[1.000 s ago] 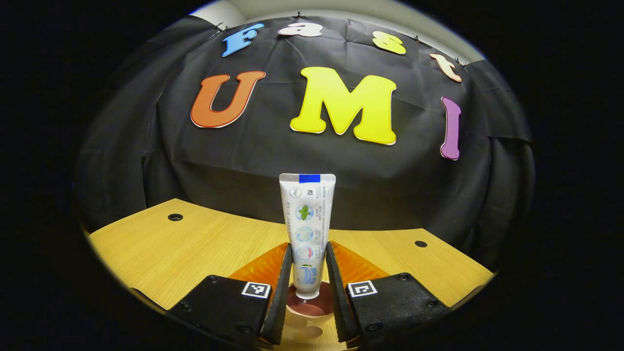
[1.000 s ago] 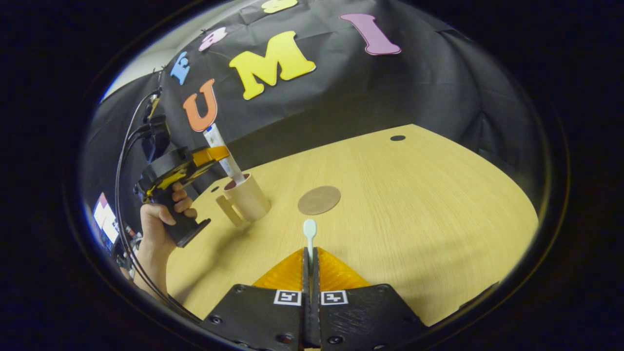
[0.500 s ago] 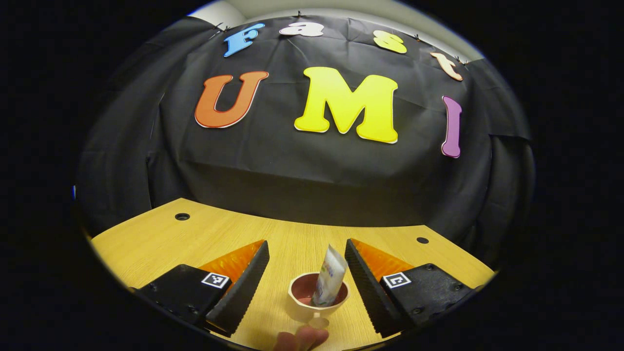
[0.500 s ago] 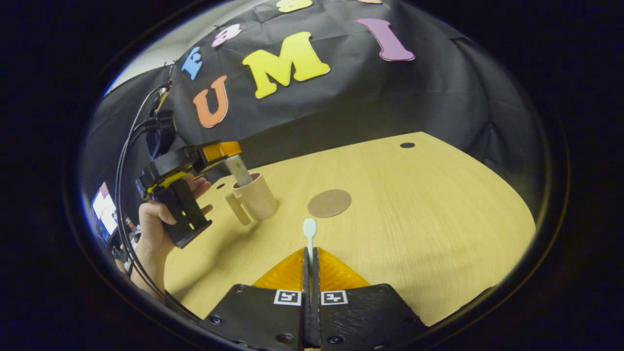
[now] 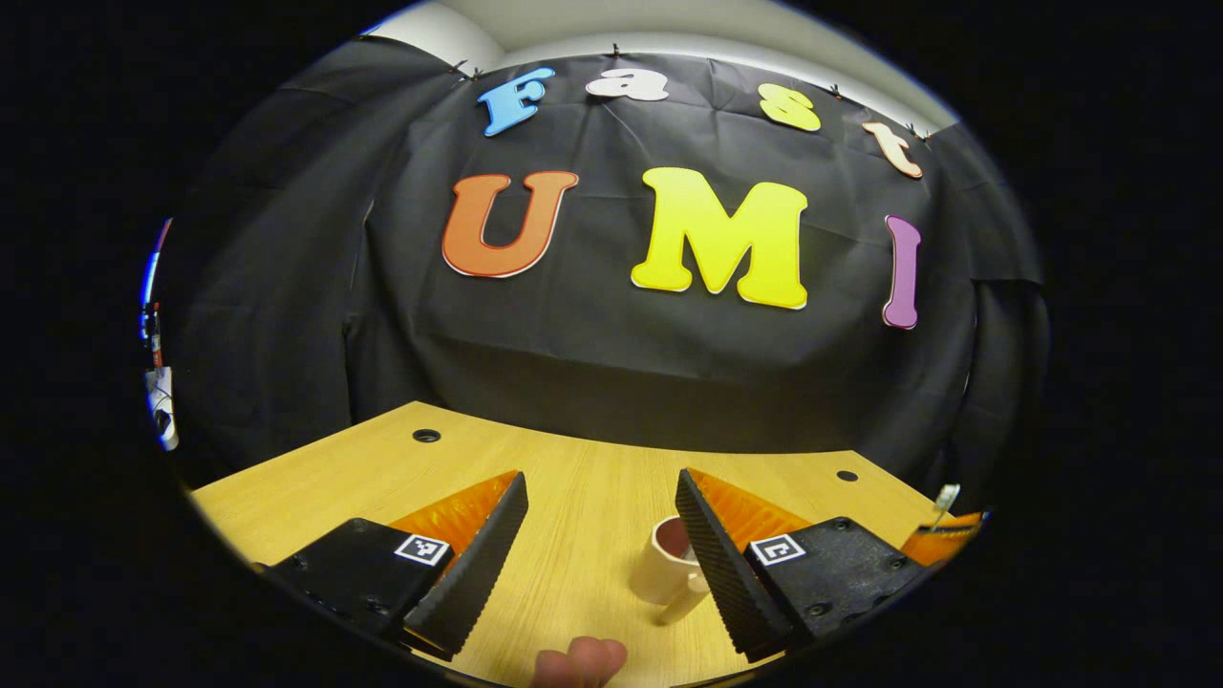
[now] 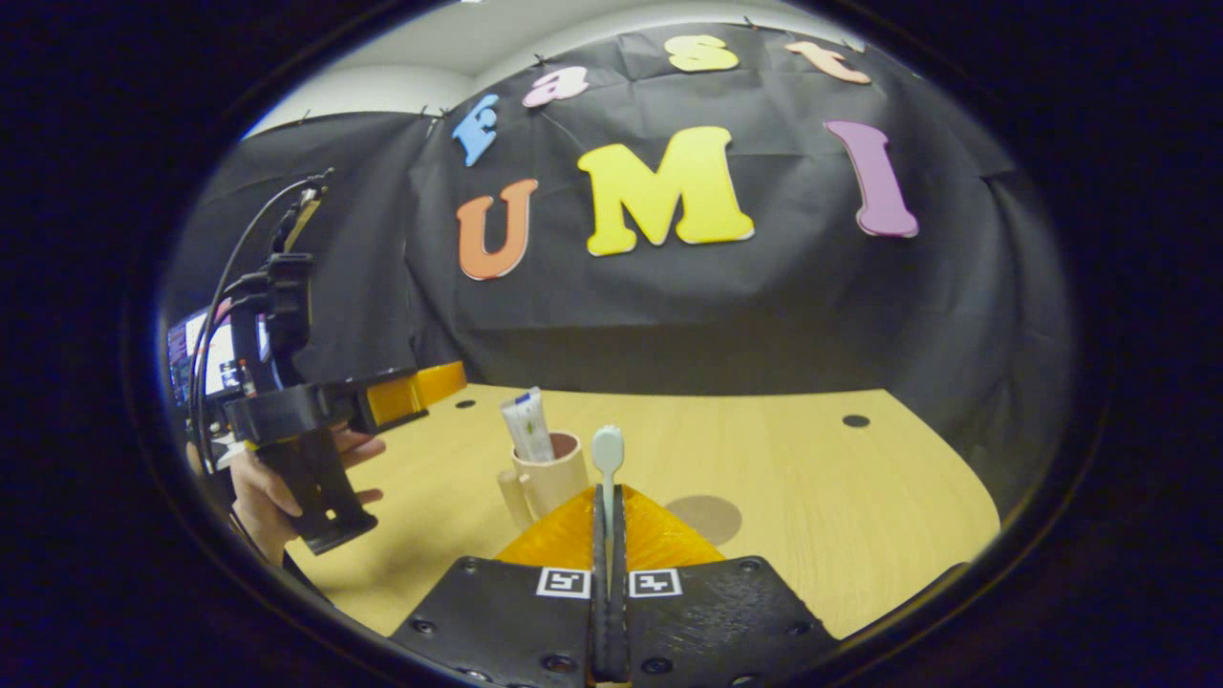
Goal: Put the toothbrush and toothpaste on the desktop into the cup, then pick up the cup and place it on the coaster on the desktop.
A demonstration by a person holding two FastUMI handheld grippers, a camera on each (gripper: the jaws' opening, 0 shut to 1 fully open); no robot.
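Apparently toothpaste [image 6: 527,427] inside cup [image 6: 549,485]

cup [image 5: 666,566] half hidden — fingers [image 5: 712,559] in front

Matt wood and smooth, shiny plastic

The bench [image 6: 841,497] was pale wood grain, matt; the cup [image 6: 549,483] smooth and faintly glossy; the toothpaste [image 6: 528,427] tube shiny plastic; the coaster [image 6: 707,516] dull brown.

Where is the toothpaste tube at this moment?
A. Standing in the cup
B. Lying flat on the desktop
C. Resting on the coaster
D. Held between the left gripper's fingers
A: in the right gripper view the toothpaste tube stands in the cup, while the left gripper is open and apart from it.
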